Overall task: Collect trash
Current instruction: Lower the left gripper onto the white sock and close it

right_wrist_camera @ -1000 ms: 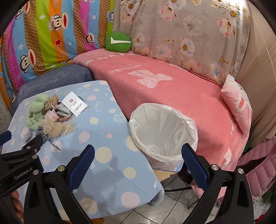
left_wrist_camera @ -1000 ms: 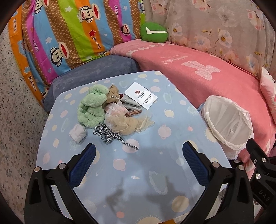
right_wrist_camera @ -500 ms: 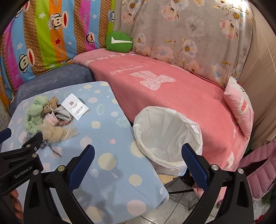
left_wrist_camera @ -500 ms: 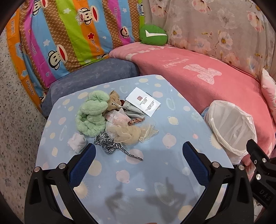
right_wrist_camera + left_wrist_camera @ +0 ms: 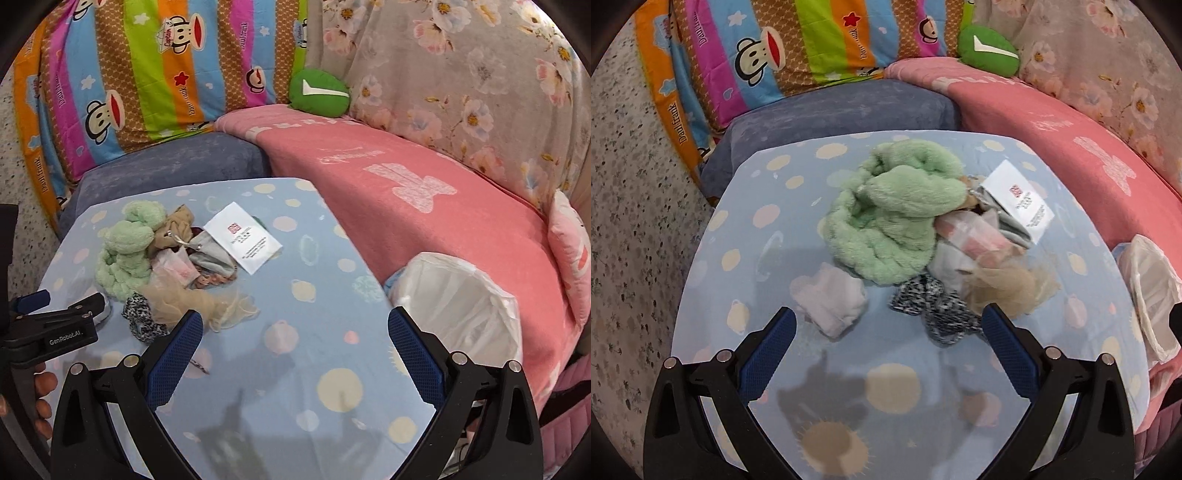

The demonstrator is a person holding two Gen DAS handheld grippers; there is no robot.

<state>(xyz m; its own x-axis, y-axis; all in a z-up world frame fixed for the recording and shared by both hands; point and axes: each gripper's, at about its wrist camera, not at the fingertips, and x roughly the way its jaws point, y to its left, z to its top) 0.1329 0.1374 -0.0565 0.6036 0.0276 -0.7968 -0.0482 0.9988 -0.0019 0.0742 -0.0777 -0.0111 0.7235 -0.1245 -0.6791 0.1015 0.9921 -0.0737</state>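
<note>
Our left tongs [image 5: 886, 328] stand apart over the table [image 5: 746, 229]; the white wad [image 5: 831, 299] lies just ahead between their tips, the leopard scrunchie [image 5: 934, 310] near the right tip; our right tongs [image 5: 295, 332], also apart, are farther; the lined bin [image 5: 461, 299] waits to their right.

In the left wrist view the trash bin [image 5: 1152, 291] at three o'clock was cut by the edge, and the right gripper [image 5: 1176, 321] showed only as a dark sliver. The brown cloth [image 5: 967, 192] lay mostly hidden under the green towel [image 5: 897, 218]. The card [image 5: 1019, 199] print was too blurred to read.
</note>
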